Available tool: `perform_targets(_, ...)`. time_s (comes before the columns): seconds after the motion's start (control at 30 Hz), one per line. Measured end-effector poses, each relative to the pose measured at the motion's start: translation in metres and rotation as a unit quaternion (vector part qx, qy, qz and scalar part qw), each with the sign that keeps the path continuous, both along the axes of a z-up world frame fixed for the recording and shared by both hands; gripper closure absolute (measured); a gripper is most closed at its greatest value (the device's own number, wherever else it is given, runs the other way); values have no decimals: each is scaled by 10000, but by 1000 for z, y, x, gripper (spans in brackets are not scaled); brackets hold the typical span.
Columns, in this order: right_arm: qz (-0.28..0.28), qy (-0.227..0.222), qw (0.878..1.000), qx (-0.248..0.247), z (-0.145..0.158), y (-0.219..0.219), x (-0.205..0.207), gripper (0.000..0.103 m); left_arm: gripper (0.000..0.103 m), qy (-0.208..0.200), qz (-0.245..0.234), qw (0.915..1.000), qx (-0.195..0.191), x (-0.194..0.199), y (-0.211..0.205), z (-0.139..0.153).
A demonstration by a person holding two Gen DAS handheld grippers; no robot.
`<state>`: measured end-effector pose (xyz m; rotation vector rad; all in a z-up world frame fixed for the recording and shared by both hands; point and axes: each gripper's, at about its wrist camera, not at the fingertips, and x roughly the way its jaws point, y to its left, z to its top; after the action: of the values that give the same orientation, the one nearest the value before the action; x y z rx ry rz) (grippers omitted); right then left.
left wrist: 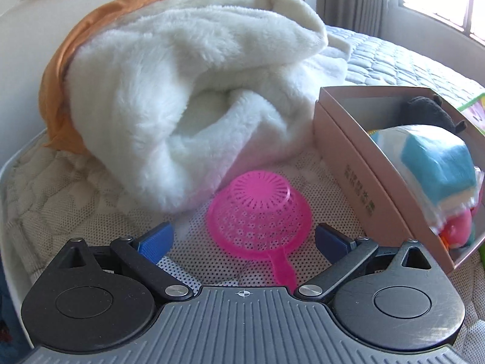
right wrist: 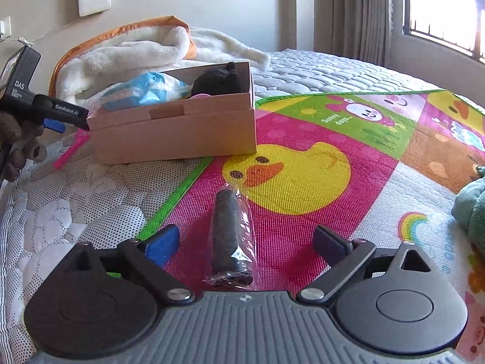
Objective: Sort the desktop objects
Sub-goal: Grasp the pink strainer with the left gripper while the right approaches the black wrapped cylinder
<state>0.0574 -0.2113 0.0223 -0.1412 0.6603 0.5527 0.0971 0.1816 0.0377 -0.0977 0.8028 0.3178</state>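
Observation:
An upside-down pink plastic strainer [left wrist: 257,212] lies on the quilted mattress, its handle toward the camera. My left gripper [left wrist: 242,239] stands open around it, both blue pads clear of its rim. In the right wrist view, a dark roll in clear plastic wrap [right wrist: 232,236] lies on the cartoon play mat [right wrist: 318,139]. My right gripper [right wrist: 245,242] is open on either side of the roll without touching it. The open cardboard box [left wrist: 348,157] [right wrist: 175,133] holds a black plush [right wrist: 219,80], a blue-and-white packet [left wrist: 436,163] and other small items.
A white fluffy blanket with orange lining [left wrist: 188,91] is heaped just behind the strainer and left of the box. A green plush [right wrist: 473,209] sits at the mat's right edge. The left gripper [right wrist: 54,124] shows beside the box, with a hand behind it. Wall, curtain and window stand behind the bed.

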Motion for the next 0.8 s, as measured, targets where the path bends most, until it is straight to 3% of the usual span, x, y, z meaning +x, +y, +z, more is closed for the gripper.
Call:
perform_targets(0.03,7,2,10000,-12,0,1,0,6,5,-59,-22,10000,-74,1,2,-1)
perform_targets(0.1,14,2,10000,-31,-1,2,1,5,19,-132,-132,9995,-247,6,4,-2)
perform_targets(0.27,12,6,10000,-43,-1,2,1,5,25,-79,-293,9995,72,20,-4,-5)
perform_targets(0.33,7,-6,10000,-55,-1,3,0,5,26,-121,-251,9996,1,14,-2,-3)
perform_targets(0.5,-2,-26,10000,-33,-1,2,-1,5,27,-225,-212,9995,-89,-36,-9,12)
perform_targets(0.6,-24,-75,10000,23,-1,1,-2,6,27,-348,-339,9978,-458,-73,-35,23)
perform_targets(0.7,-206,-242,9994,99,1,-4,-7,26,27,-481,-625,9929,-890,-94,-78,25)
perform_targets(0.77,-290,-282,9992,7,5,-5,-12,59,27,-432,-697,9904,-1116,-99,-106,22)
perform_targets(0.8,-253,-264,9993,-67,7,-5,-15,66,27,-409,-720,9895,-1188,-100,-117,20)
